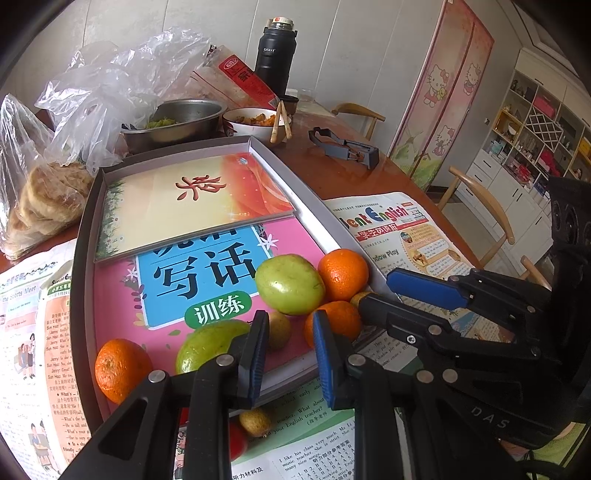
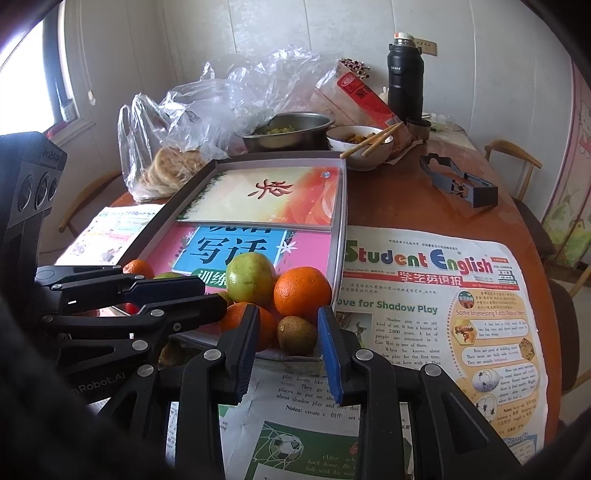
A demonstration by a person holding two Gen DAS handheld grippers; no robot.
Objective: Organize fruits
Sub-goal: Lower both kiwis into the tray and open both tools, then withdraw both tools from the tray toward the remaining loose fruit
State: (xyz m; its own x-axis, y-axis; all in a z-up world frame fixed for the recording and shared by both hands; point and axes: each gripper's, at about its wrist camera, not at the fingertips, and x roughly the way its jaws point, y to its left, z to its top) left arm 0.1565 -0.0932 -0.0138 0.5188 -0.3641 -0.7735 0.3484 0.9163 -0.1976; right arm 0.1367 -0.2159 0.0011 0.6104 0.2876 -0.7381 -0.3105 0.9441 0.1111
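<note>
Both tongs are wide and hold nothing. The left tongs [image 1: 290, 354] hover over the near edge of the tray [image 1: 86, 236]; the right tongs [image 2: 286, 347] face a small brown fruit [image 2: 296, 335] there. Oranges [image 2: 302, 291] and green fruits [image 2: 251, 277] crowd the tray's near end, atop a book [image 1: 207, 273]. One small fruit [image 1: 255, 421] lies on the newspaper [image 2: 424, 295] on the tabletop. These look firm, round, light and prone to roll, so grip across the middle, gently.

White panelled wall [image 2: 295, 33], bright window [image 2: 22, 88], possibly daylight.
</note>
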